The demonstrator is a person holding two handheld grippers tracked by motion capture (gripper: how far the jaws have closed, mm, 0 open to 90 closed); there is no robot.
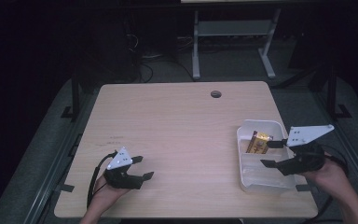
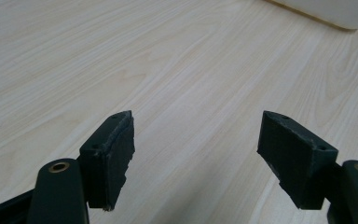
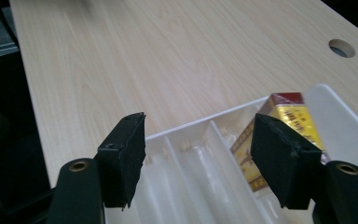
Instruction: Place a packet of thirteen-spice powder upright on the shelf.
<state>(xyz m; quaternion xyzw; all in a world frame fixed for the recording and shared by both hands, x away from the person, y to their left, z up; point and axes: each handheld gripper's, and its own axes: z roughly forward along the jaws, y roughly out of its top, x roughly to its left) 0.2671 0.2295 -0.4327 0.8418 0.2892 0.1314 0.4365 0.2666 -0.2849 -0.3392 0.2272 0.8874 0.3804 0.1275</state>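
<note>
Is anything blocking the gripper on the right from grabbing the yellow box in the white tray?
Nothing visible blocks it. The right gripper hangs open over the white tray, and the yellow box lies just past one jaw in the far compartment. The tray's divider sits below the jaws, not between them and the box.

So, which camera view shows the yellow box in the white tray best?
The right gripper view: the yellow box is near, its red top and print visible, though one jaw covers part. The high view shows it small in the tray. The left gripper view shows a white corner, probably the tray's.
</note>
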